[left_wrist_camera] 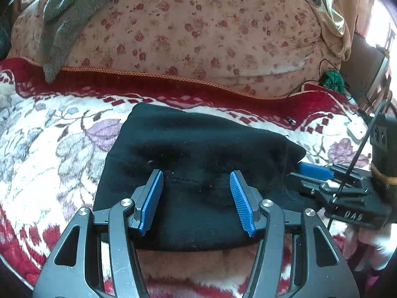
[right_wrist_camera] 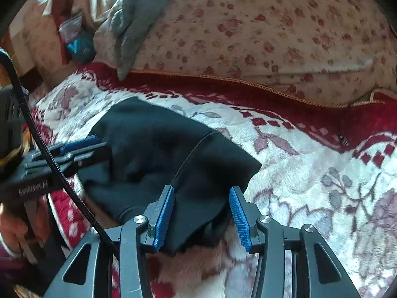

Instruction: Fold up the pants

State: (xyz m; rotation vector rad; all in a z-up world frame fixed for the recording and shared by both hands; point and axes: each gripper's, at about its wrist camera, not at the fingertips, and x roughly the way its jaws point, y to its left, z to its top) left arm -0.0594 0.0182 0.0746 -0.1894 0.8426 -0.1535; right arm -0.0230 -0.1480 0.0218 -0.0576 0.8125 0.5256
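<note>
The black pants (left_wrist_camera: 198, 154) lie folded into a compact rectangle on the floral blanket (left_wrist_camera: 54, 144). My left gripper (left_wrist_camera: 196, 178) is open, its blue pads standing over the near part of the pants, holding nothing. My right gripper (right_wrist_camera: 201, 193) is open over the pants' (right_wrist_camera: 158, 149) near right corner, with a seam running between the pads. The right gripper also shows in the left wrist view (left_wrist_camera: 315, 171) at the pants' right edge. The left gripper shows in the right wrist view (right_wrist_camera: 82, 146) at the pants' left edge.
A large pink floral pillow (left_wrist_camera: 198, 29) lies behind the blanket's red border, with a grey towel (left_wrist_camera: 64, 17) draped over it. Green yarn (left_wrist_camera: 333, 79) and a white object (left_wrist_camera: 356, 129) sit at the right. A cable (right_wrist_camera: 49, 154) runs across the right wrist view.
</note>
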